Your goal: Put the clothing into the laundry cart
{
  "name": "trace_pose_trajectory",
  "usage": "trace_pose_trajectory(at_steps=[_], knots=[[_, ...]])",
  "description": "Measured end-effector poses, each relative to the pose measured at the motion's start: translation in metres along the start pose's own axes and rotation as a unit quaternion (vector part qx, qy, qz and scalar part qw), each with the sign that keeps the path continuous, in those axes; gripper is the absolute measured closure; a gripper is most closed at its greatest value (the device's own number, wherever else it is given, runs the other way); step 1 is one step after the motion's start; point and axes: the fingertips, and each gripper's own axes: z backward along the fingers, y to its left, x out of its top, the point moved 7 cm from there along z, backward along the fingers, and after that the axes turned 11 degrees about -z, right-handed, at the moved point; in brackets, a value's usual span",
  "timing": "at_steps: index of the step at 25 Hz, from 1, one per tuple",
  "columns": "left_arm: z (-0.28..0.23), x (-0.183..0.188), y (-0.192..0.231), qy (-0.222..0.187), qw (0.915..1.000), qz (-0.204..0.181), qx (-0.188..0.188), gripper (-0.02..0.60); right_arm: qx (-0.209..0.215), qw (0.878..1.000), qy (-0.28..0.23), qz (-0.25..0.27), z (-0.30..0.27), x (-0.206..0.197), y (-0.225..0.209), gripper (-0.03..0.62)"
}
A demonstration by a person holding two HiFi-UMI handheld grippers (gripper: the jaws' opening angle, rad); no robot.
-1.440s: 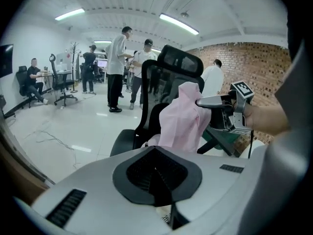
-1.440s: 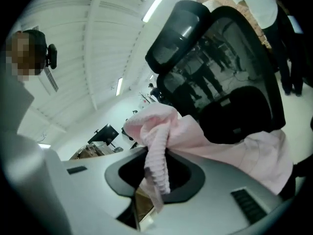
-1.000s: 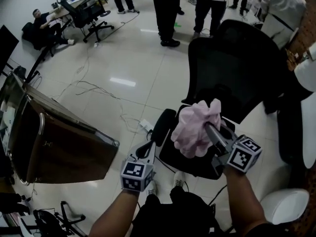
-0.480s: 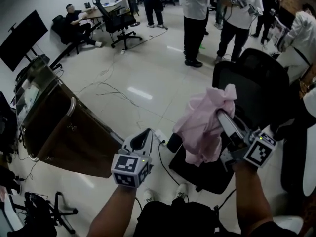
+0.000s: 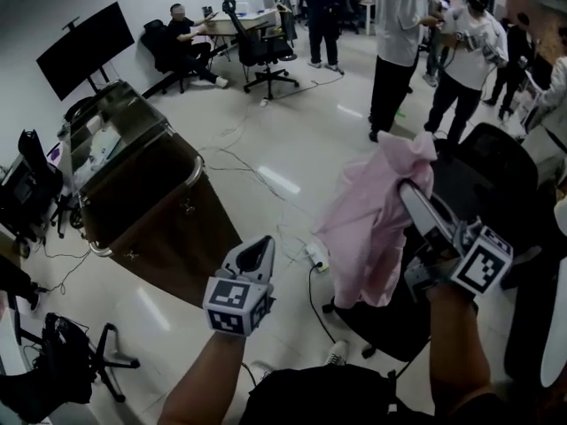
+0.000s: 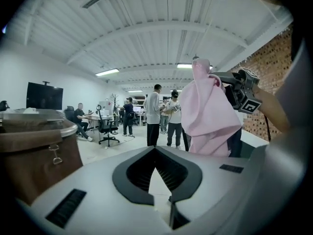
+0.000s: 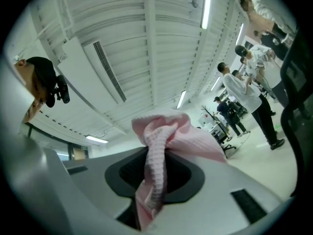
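The task was partway done, by my reading: the pickup was finished, while the carry and the drop were left. The brown fabric-sided laundry cart [image 5: 164, 228] with a metal rim stood on the glossy white floor [image 5: 292, 131] towards its left side. What already lay inside it could not be made out. To the right, well apart from the cart, stood a black mesh office chair [image 5: 496, 171]. The soft pale pink garment [image 5: 372, 228] of waffle-textured cloth hung in the air in front of that chair, clear of the floor and not yet over the cart.

The right gripper [image 5: 409, 191] pointed slightly upward with its jaws clamped narrowly on a bunched fold of the pink garment, the rest draping below. The left gripper [image 5: 261, 248] was between cart and garment, its jaws together at the tips with nothing between them and touching nothing.
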Motion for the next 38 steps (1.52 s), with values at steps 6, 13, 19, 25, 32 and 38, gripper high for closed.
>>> trace_pose_trajectory(at_steps=[6, 13, 19, 25, 32, 38], knots=[[0.069, -0.027, 0.053, 0.011, 0.9991, 0.008, 0.041, 0.583, 0.043, 0.999, 0.001, -0.007, -0.058, -0.028, 0.055, 0.505], [0.142, -0.054, 0.108, 0.005, 0.9949, 0.023, 0.098, 0.583, 0.100, 0.995, 0.023, 0.000, -0.125, -0.061, 0.115, 0.505], [0.199, -0.069, 0.149, 0.005, 0.9907, 0.025, 0.134, 0.583, 0.139, 0.989, 0.048, -0.005, -0.182, -0.088, 0.162, 0.505], [0.252, -0.091, 0.187, 0.008, 0.9862, 0.026, 0.163, 0.583, 0.168, 0.984, 0.057, -0.002, -0.243, -0.113, 0.208, 0.505], [0.289, -0.121, 0.208, 0.023, 0.9828, 0.035, 0.180, 0.583, 0.183, 0.981, 0.067, 0.001, -0.312, -0.122, 0.249, 0.505], [0.302, -0.128, 0.230, 0.024, 0.9770, 0.046, 0.207, 0.583, 0.207, 0.976, 0.062, 0.015, -0.367, -0.119, 0.274, 0.505]])
